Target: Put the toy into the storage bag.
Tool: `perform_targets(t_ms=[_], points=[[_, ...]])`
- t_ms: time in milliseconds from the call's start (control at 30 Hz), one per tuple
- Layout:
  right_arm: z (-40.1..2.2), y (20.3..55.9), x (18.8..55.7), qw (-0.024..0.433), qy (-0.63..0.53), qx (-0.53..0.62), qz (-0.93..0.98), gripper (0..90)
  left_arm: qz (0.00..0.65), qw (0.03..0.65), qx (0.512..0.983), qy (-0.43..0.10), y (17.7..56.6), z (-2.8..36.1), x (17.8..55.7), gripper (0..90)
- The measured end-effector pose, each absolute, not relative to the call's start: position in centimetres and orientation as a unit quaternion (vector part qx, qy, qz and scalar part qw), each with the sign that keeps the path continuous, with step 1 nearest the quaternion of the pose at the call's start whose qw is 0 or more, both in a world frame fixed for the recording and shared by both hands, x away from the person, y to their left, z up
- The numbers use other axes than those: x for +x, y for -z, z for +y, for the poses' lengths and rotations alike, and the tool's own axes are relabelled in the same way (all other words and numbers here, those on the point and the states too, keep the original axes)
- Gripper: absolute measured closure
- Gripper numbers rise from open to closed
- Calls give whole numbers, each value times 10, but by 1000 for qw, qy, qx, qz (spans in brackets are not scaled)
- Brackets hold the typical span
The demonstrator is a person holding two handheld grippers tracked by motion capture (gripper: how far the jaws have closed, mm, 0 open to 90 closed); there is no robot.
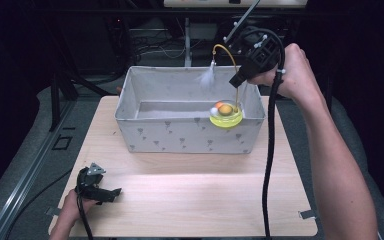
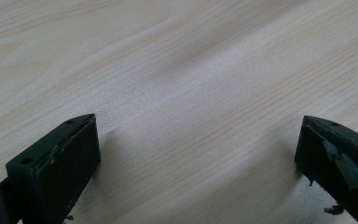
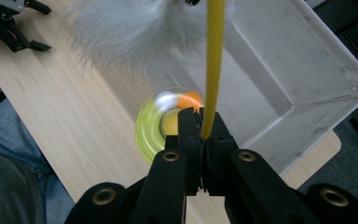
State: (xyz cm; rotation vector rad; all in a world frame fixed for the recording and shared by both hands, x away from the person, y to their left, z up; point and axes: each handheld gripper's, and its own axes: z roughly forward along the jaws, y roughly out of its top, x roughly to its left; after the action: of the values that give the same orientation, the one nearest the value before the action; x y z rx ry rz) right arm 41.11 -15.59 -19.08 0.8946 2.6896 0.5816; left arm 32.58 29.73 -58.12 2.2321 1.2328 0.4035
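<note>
Wooden table (image 1: 180, 205); grey fabric bin (image 1: 180, 135) at its far side. My right gripper (image 3: 200, 122), clamped on a cat toy's yellow wire (image 3: 213, 60), holds its yellow disc base (image 1: 225, 119) over the bin's right front rim. Feather (image 3: 121, 28) blurred. My left gripper (image 2: 198, 154) rests gaping, empty, near corner.

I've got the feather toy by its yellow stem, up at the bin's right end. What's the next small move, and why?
Probably ease it a little farther over the bin, then lower. The right gripper is shut on the yellow stem, but the toy's yellow base hangs about at the fabric bin's front rim, and I cannot tell whether it clears it.
</note>
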Motion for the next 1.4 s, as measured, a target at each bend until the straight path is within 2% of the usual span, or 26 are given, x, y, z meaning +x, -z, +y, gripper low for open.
perform_targets(t_ms=[600,1133,1400], points=[[-167,176,449,143,-206,350,902,884,461,277,830,-150,581,296,325,0],[-175,185,477,151,-202,383,889,883,459,275,832,-147,581,297,326,0],[-175,202,490,152,-192,394,886,883,459,275,832,-146,581,297,325,0]])
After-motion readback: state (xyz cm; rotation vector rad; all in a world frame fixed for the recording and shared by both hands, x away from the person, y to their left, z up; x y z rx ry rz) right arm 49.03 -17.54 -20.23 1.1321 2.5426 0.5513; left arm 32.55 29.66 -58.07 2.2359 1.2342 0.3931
